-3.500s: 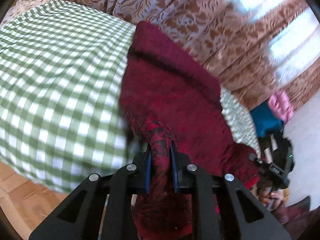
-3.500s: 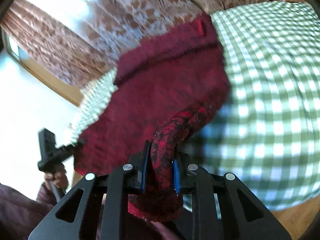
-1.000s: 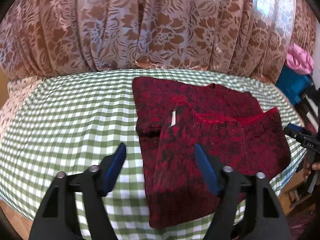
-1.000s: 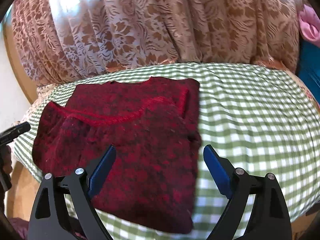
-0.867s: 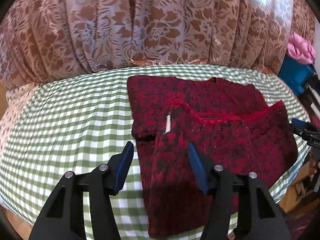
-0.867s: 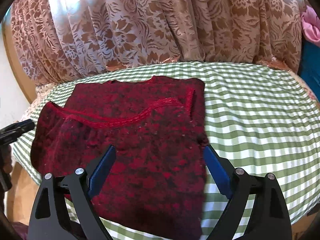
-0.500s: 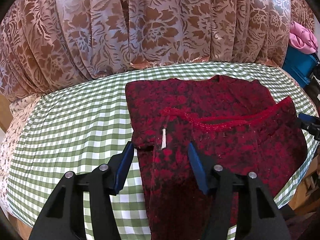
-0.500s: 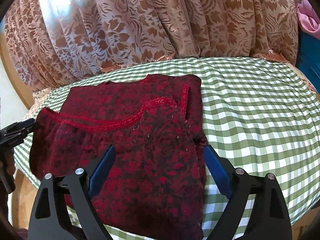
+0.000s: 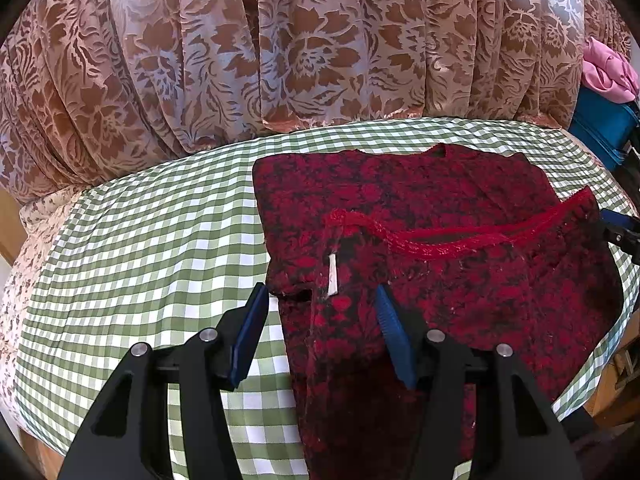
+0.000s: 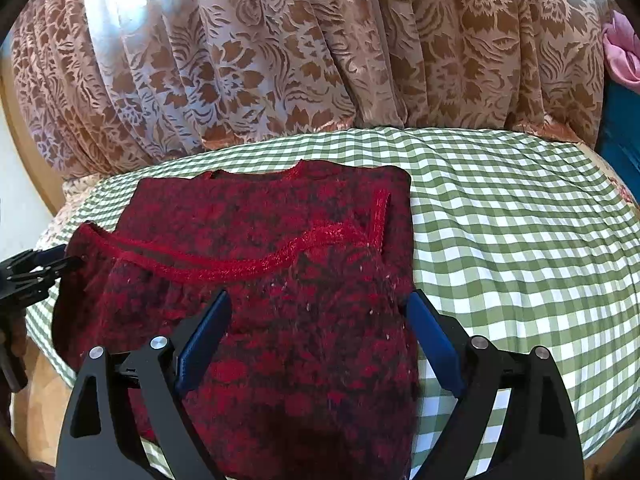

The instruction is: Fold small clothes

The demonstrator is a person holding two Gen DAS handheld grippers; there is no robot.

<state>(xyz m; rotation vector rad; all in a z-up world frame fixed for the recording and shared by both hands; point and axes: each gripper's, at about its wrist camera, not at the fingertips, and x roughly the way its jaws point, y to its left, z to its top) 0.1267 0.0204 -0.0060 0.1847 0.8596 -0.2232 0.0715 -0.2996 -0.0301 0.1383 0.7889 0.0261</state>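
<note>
Red-and-black knit, the sweater (image 9: 432, 248) lies folded on a table under a green check cloth (image 9: 152, 248), toward the cloth's right side in the left wrist view and its left side in the right wrist view (image 10: 272, 264). Its lower part is doubled up over the body, so a bright red hem (image 9: 460, 240) runs across the middle in a shallow curve. A small white tag (image 9: 332, 276) shows near the fold's left corner. The near edge of the sweater hangs over the table's front.

The left gripper (image 9: 320, 312) hovers above the sweater's left edge, its blue pads (image 9: 390, 332) apart and pinching nothing; its jaws have just been closing partway, with only the cloth and knit seen below the gap. The right gripper (image 10: 316, 320) hangs over the sweater's right portion, jaws spread wide and empty, the right pad over the garment's edge.

A patterned brown curtain (image 9: 304, 48) hangs behind the table. Pink fabric (image 9: 608, 72) sits on a blue box (image 9: 600, 124) at far right.
</note>
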